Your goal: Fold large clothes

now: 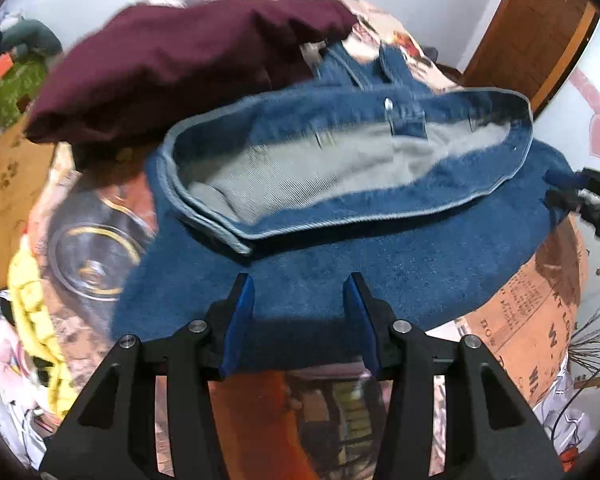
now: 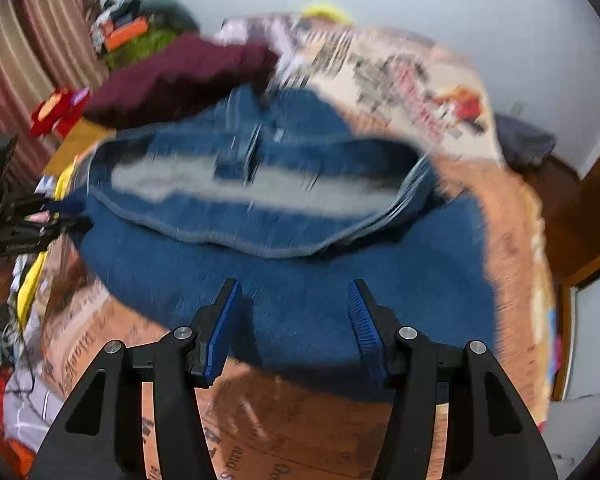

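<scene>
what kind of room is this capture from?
Likely a lived-in home room, not a lab. Blue jeans and a maroon garment lie on a table with a newspaper-print cover; striped curtain and household clutter surround it.

A table covered with a newspaper-print cloth (image 1: 532,312) carries the blue jeans (image 1: 340,264) at its middle, waistband open. A maroon garment (image 1: 172,60) lies bunched just behind them, and a clear glass dish (image 1: 96,256) sits beside their left edge.
</scene>
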